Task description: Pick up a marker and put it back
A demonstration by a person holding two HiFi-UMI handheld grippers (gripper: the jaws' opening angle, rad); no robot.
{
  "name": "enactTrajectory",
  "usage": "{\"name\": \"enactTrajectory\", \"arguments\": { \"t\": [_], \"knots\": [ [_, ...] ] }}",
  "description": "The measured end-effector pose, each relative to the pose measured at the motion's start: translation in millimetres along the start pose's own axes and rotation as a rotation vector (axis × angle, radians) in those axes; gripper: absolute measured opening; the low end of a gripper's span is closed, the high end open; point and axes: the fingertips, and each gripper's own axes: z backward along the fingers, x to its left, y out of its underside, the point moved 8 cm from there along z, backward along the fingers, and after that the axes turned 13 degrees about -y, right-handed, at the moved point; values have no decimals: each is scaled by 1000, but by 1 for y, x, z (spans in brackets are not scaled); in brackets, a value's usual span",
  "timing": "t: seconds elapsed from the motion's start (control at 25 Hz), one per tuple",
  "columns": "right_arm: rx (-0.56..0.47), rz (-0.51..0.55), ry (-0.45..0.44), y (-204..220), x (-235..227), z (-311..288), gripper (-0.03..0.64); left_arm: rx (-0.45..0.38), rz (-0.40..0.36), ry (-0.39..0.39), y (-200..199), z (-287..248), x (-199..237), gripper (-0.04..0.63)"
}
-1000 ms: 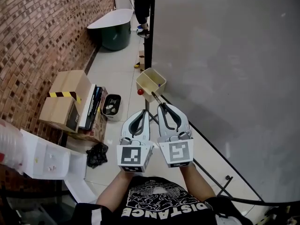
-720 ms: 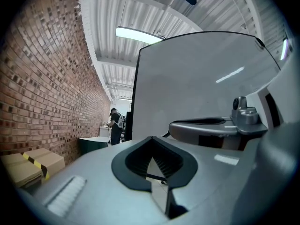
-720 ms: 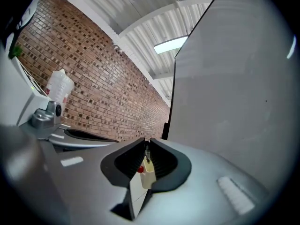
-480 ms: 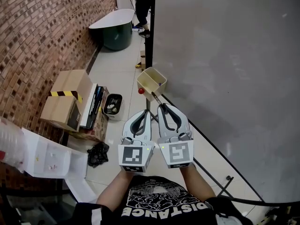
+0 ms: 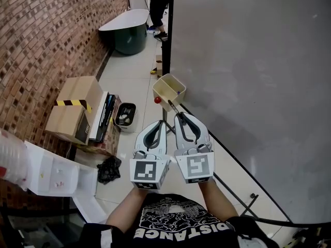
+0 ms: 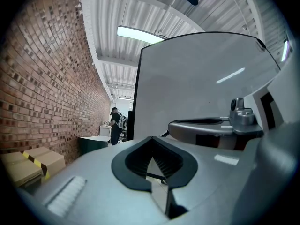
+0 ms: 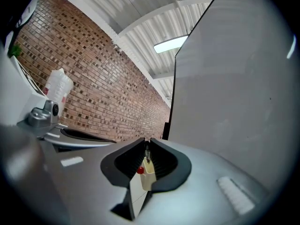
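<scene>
Step in hand: return of the marker. The right claw (image 5: 179, 115) is pressed together on a slim dark marker (image 5: 172, 108), pinched at the very tips. In the right gripper view the marker (image 7: 146, 152) stands between the closed tips. It points toward the pale yellow square plastic holder (image 5: 168, 84) fixed at the edge of the large grey upright panel (image 5: 248, 76), with a small red ball (image 5: 158, 100) at the holder's near corner. The left claw (image 5: 161, 122) is pressed together on nothing and sits just beside the right.

I judge the pick-up complete. For the next move, I advance the right claw, bring the marker tip over the holder's open top, lower it inside, then spread the claw. The tip grip is shallow, so I avoid knocking the rim.
</scene>
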Motion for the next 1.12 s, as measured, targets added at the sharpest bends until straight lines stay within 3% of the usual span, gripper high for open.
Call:
{"name": "enactTrajectory", "arguments": {
  "t": [1.12],
  "knots": [
    [105, -25, 30, 56, -20, -72, 34, 25, -10, 9, 7, -26, 35, 5]
  ]
}}
